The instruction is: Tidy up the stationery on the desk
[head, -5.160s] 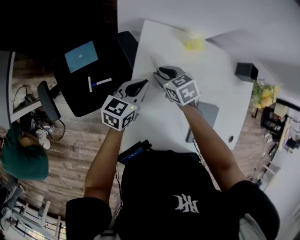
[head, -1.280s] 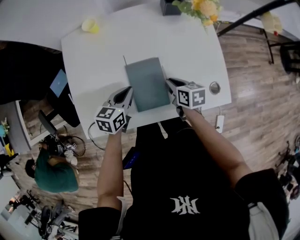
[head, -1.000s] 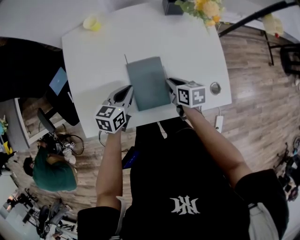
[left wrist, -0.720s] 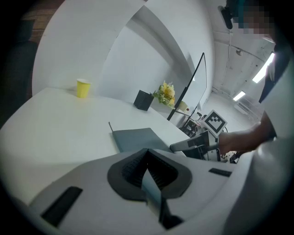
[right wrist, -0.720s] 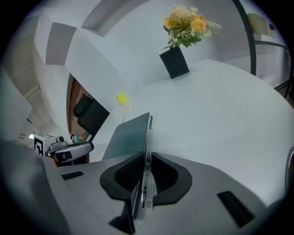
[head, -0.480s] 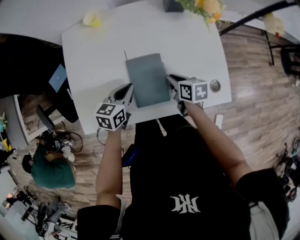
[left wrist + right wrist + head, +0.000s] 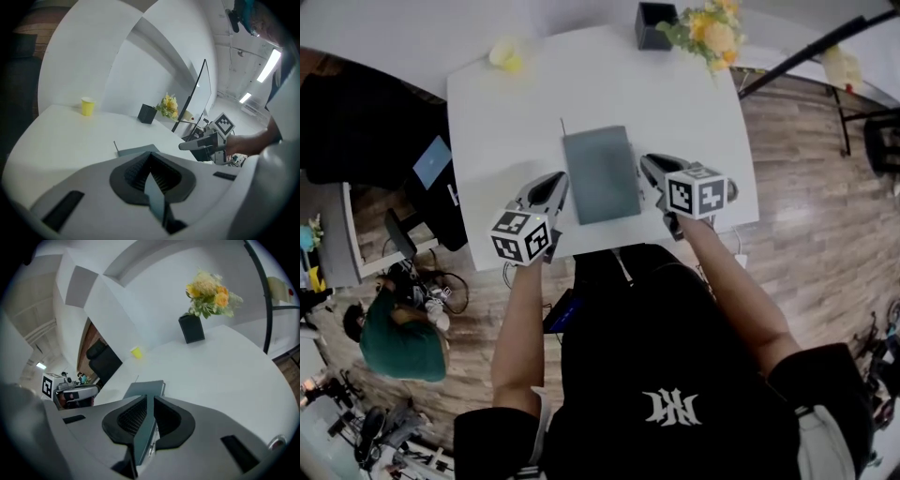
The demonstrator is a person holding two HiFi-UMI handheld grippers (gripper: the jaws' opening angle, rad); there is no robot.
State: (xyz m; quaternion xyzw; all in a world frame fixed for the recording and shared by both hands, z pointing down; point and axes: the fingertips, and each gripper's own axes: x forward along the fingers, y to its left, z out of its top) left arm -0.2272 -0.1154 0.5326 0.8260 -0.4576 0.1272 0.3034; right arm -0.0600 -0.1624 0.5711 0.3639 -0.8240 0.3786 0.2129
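Observation:
A grey notebook (image 7: 600,173) lies closed on the white desk (image 7: 506,141), with a thin pen (image 7: 562,127) sticking out past its far left corner. My left gripper (image 7: 551,186) hovers just off the notebook's left edge, jaws shut and empty. My right gripper (image 7: 649,169) sits by the notebook's right edge, also shut on nothing. In the left gripper view the notebook (image 7: 136,151) and pen (image 7: 115,147) lie ahead of the closed left gripper (image 7: 151,161). In the right gripper view the notebook (image 7: 146,389) lies straight ahead of the right gripper (image 7: 149,401).
A yellow cup (image 7: 506,56) stands at the far left corner. A black pen holder (image 7: 653,25) and a bunch of flowers (image 7: 708,28) stand at the far right. The desk's front edge runs just below both grippers. A dark chair (image 7: 366,122) and a person in green (image 7: 394,337) are off to the left.
Five seconds ago both grippers were over a bare part of the desk, the notebook off to the right. Now they flank the notebook; over the last second they barely moved.

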